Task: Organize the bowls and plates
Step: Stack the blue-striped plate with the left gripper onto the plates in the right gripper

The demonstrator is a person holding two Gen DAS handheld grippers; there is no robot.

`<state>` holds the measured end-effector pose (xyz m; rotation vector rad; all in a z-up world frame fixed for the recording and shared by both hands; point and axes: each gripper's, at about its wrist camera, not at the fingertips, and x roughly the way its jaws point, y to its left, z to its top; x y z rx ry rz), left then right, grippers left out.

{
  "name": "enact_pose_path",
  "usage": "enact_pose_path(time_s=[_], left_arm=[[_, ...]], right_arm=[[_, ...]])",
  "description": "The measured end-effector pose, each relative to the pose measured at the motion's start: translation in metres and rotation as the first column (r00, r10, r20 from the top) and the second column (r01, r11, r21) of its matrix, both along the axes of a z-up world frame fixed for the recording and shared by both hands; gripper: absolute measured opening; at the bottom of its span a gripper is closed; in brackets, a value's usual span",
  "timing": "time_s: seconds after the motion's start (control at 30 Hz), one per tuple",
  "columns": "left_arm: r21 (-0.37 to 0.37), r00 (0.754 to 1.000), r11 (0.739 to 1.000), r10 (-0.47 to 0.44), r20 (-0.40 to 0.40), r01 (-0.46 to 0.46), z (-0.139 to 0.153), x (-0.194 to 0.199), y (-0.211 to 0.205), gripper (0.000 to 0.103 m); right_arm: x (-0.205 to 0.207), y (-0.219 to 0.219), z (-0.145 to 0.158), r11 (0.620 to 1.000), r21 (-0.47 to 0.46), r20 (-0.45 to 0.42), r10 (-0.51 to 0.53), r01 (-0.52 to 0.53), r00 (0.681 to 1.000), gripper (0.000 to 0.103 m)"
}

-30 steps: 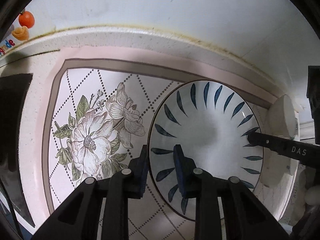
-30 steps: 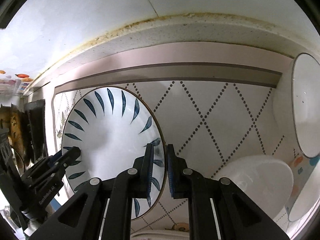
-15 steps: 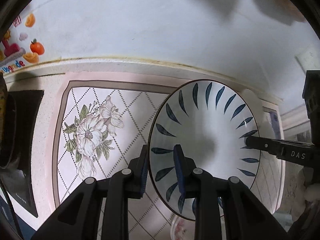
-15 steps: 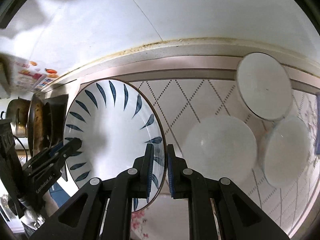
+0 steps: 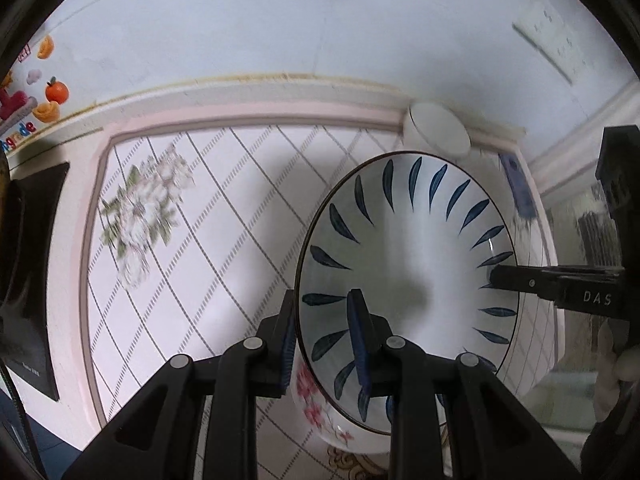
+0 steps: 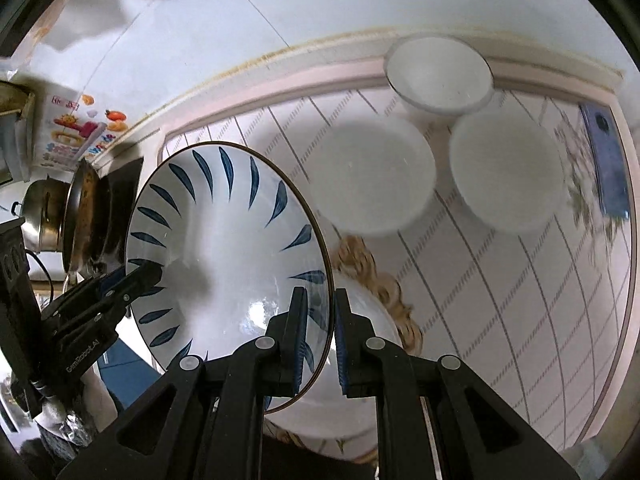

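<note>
The whole table [image 5: 248,208] with its flowered mat has dropped away beneath me since a second ago — then the mat's big blossom filled my left view, now it sits small and blurred, and the leaf-pattern plate [image 5: 404,280] rides well above it between both my claws. More of the crockery has come into sight on the right: three plain white bowls [image 6: 374,184] near the wall, and a flower-painted bowl [image 5: 320,412] directly under the plate. I judge that means the lift is done and the carry toward a stack has begun.

My left claw [image 5: 324,340] is clamped on the plate's near rim, one pad inside, one outside. My right claw [image 6: 320,336] is pinched almost shut on the opposite rim — the thin edge runs between its pads.
</note>
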<state>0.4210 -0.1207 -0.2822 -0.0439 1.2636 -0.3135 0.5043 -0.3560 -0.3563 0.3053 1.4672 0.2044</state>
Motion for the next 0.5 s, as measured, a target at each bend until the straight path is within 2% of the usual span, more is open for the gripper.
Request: enact_pose_path(time_s=[0.27,0.5], left_arm=[[0.045,0.995,0.998,-0.046,-0.085,0.05,-0.046,-0.031,-0.016,0.022],[0.082,0.989,0.994,-0.054,-0.136,0.066,-0.078,-0.04,-0.021,0.022]], right_arm=[[-0.049,-0.015,-0.045,1.0,0.011,-0.076,-0.026,0.027,0.997,0.014],[-0.069,-0.015,-0.084,1.0,-0.011,-0.127,-0.022,0.021,0.992,0.014]])
